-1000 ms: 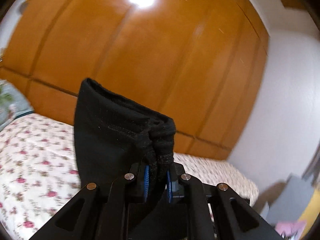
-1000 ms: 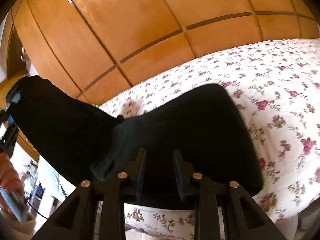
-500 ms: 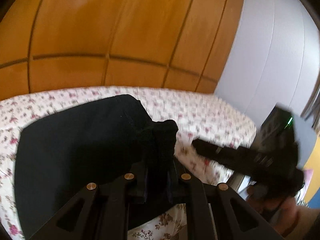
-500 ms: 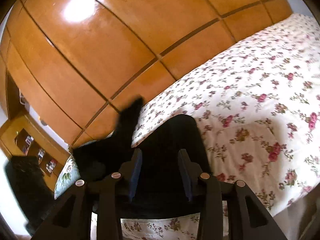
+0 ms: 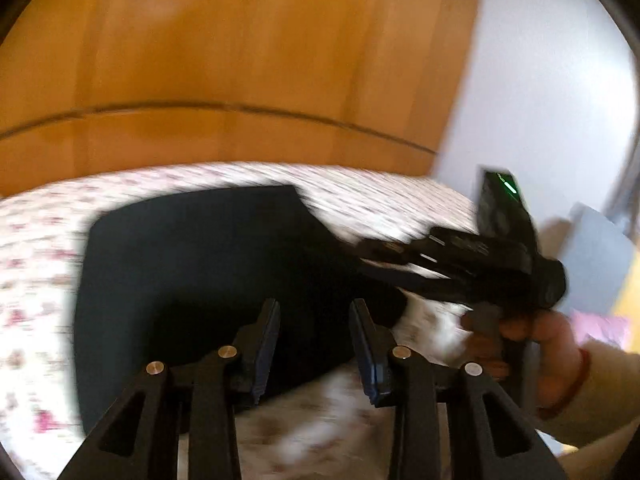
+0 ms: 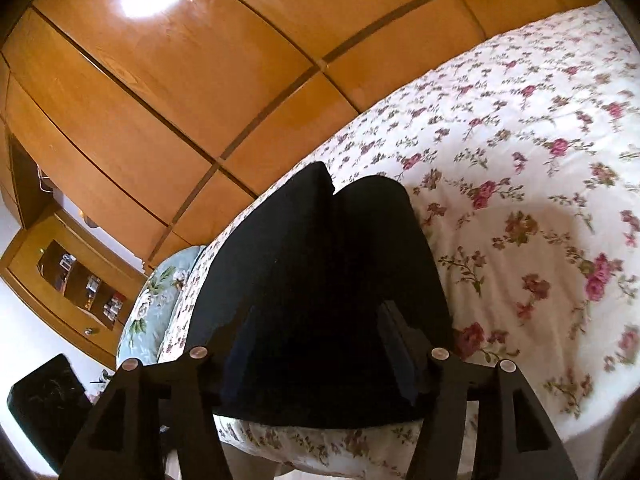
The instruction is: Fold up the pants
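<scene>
Opening on both sides: your left hand-held gripper [image 5: 314, 332] has its jaws spreading, pads clear of the cloth, nothing clamped. The black pants [image 5: 208, 280] lie under and ahead of the fingers, flat on the bed [image 5: 36, 264]. A second ago that same gripper had a bunched edge of the pants pinched tight and lifted against the wardrobe; now the cloth is down and released.

Your right hand-held gripper [image 6: 316, 320] is also widening, the pants [image 6: 320, 280] sitting between its fingers but not pressed by them. It tilts down toward the near edge of the bed [image 6: 520, 200]. Earlier its jaws stood narrower over the same cloth.

In the left wrist view you can see your right hand [image 5: 532, 332] wrapped round the grip of the right unit, sleeve at the wrist, its fingers reaching in over the right edge of the pants.

Pants now form a compact folded block near the front edge of the floral bedspread, one layer's corner peeking past the other at the far end. Wooden wardrobe [image 6: 200, 80] behind the bed. Left view is motion-blurred. No containers in sight.
</scene>
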`<act>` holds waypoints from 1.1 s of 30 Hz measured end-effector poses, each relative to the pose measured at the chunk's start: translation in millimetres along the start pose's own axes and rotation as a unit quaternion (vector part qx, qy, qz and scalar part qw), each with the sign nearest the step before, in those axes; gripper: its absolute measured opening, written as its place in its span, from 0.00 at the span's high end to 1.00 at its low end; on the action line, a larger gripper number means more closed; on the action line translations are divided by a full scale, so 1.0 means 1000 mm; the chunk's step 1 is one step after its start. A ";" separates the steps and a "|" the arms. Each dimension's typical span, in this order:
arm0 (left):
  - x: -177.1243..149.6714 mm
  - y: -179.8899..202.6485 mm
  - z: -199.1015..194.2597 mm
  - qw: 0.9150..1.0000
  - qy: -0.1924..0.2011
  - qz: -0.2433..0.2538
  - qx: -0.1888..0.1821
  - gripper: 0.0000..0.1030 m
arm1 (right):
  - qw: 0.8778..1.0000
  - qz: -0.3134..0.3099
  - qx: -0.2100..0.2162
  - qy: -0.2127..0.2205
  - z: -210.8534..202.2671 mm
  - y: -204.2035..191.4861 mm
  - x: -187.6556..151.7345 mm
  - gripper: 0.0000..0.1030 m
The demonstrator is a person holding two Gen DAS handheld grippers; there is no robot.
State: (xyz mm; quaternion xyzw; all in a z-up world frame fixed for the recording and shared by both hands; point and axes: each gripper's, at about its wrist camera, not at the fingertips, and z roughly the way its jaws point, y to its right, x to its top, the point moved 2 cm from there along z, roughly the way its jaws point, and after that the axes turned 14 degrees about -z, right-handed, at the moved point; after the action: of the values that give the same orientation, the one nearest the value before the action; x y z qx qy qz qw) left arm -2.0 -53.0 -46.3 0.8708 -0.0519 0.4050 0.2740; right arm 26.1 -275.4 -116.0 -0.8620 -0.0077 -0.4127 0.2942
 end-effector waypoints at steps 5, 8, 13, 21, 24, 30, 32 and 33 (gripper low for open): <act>0.019 -0.072 -0.019 0.986 0.063 -0.079 0.130 0.65 | 0.999 -0.025 -0.015 -0.031 0.021 -0.009 0.006 0.40; 0.020 -0.110 -0.012 0.979 0.042 -0.126 0.153 0.64 | 0.994 -0.081 -0.046 -0.056 0.033 -0.030 0.002 0.71; 0.017 -0.107 -0.008 0.983 0.041 -0.123 0.131 0.64 | 0.992 -0.098 -0.051 -0.051 0.015 -0.049 0.015 0.87; 0.012 -0.078 0.015 0.992 0.013 -0.077 0.101 0.64 | 0.994 -0.060 -0.075 -0.060 -0.001 -0.017 0.025 0.87; 0.007 -0.078 0.025 0.991 0.007 -0.061 0.115 0.63 | 0.992 -0.032 -0.089 -0.078 0.016 0.003 0.010 0.87; 0.012 -0.073 0.018 0.992 -0.015 -0.046 0.114 0.63 | 0.990 -0.050 -0.115 -0.067 0.008 -0.007 0.009 0.83; 0.031 -0.080 0.012 0.993 -0.015 -0.072 0.095 0.62 | 0.983 -0.085 -0.152 -0.059 -0.004 -0.020 0.018 0.74; 0.035 -0.079 0.006 0.992 -0.007 -0.079 0.096 0.62 | 0.978 -0.117 -0.170 -0.044 -0.012 -0.030 0.024 0.73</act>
State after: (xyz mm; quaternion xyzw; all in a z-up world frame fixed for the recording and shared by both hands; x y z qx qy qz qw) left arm 49.8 15.5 -58.2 0.8975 0.0539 0.3789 0.2193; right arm 25.7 -262.0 -78.1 -0.9098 -0.0509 -0.4013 0.0926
